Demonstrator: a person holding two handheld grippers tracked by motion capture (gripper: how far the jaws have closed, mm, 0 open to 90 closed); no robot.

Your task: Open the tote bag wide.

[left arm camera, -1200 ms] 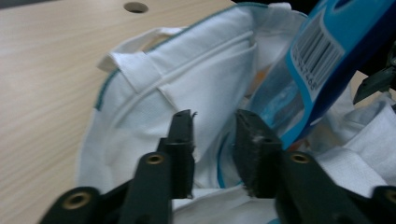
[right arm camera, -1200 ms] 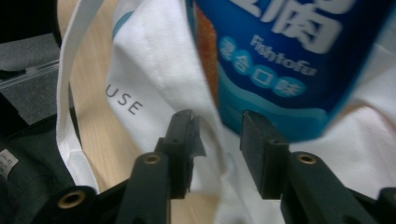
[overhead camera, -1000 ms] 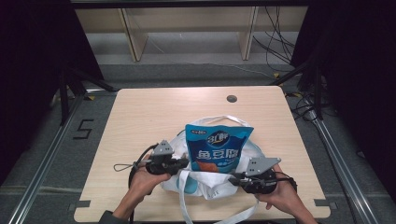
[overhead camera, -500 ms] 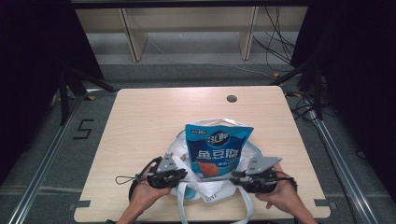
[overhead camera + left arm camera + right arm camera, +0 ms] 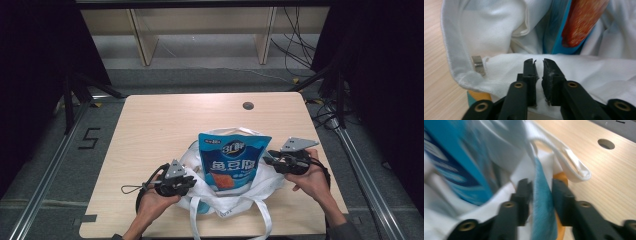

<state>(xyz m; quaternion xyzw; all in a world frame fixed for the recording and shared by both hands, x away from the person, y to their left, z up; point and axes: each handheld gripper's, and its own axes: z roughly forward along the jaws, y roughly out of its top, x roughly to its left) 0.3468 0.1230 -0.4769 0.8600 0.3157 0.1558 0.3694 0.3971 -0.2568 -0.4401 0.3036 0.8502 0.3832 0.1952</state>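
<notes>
Your left gripper (image 5: 538, 65) has its jaws drawn almost together on the white cloth of the tote bag (image 5: 499, 37), with only a thin fold of the near rim pinched between the pads; they have just been closing a little on that fabric. In the high view the same gripper (image 5: 192, 181) sits at the bag's (image 5: 225, 197) left edge, your left hand (image 5: 152, 202) behind it and its cable looping out over the wooden table (image 5: 150, 130). Your right gripper (image 5: 541, 186) stands a little wider, and its jaws have also just been closing; between them runs a teal-blue strip with white bag cloth beside it, but that view is blurred and you cannot tell whether the pads truly press on it. From above, that gripper (image 5: 272, 159) is at the bag's right side, carried by your right hand (image 5: 312, 177). The blue snack pouch (image 5: 234, 162) stands upright in the open mouth of the bag, between your two grippers, its upper half rising above the rim. The left gripper view looks down into the bag and shows a small metal clasp (image 5: 477, 64) on the rim seam, and the pouch (image 5: 576, 25) edge-on with its orange-red picture. The right gripper view instead shows a white strap loop (image 5: 574, 167) lying on the table (image 5: 609, 177) and the round hole (image 5: 606, 143) in the tabletop, which the high view places far behind the bag (image 5: 248, 105).
</notes>
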